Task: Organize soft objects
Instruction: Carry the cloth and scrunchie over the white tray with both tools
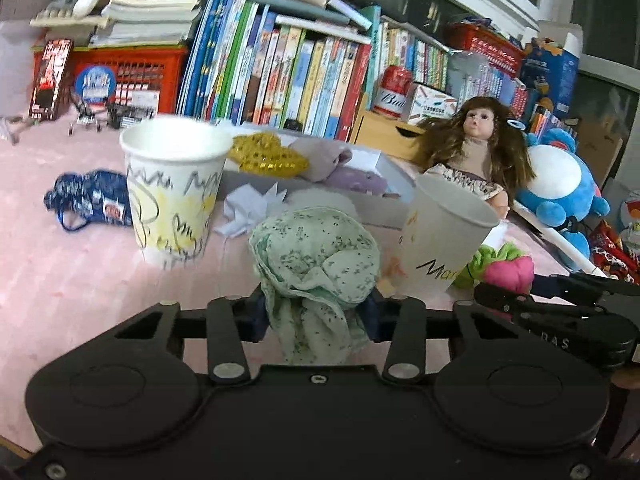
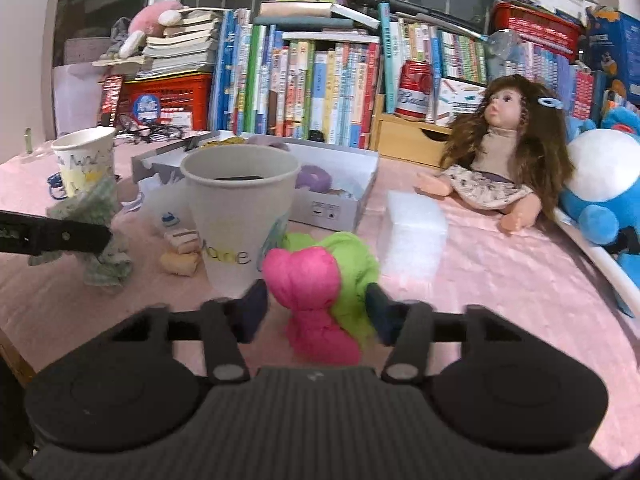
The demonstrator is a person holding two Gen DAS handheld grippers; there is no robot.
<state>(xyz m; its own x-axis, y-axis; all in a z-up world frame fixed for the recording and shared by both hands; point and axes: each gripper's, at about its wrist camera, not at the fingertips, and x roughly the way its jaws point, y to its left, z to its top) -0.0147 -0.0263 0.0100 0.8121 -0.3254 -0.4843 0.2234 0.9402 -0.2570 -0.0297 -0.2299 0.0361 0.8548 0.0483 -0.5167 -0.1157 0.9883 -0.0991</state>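
Pale green cloth [image 1: 316, 256], thin and crumpled, speckled with small dark flecks, bunched into a loose knot at lower centre of the left wrist view. The left hand-held gripper [image 1: 316, 316] is clamped on its lower folds; the blue pads press into the fabric from both sides.

Pink and lime cloth [image 2: 316, 280], soft, matte, twisted into rounded lobes, sits at lower centre of the right wrist view. The right hand-held gripper [image 2: 316, 308] flanks it. The right pad touches the lime side; the left pad looks just beside the pink lobe. Cannot tell whether it truly pinches.

Two paper cups stand on the counter [image 2: 500, 280], which is covered in a pink, faintly glossy quilted cloth. The scribbled cup [image 1: 174, 184], a smooth tapered cone with yellow patches and grey crayon lines, is upright at left centre of the left wrist view. The plain cup [image 2: 240, 216], matte white with lettering, stands just behind the pink bundle.

Behind the cups lies a shallow white cardboard box [image 2: 340, 208] holding a lilac plush piece [image 2: 314, 180] and a gold sequinned item [image 1: 266, 156]. A translucent white foam block [image 2: 412, 224] lies right of the box. A folded yellow and pink towel piece [image 2: 180, 252] sits left of the plain cup.

A doll [image 2: 504, 148] with long, frizzy brown hair sits at right, beside a blue and white plush toy [image 2: 600, 188]. Upright books [image 2: 304, 88] and a red can [image 2: 414, 90] line the back.
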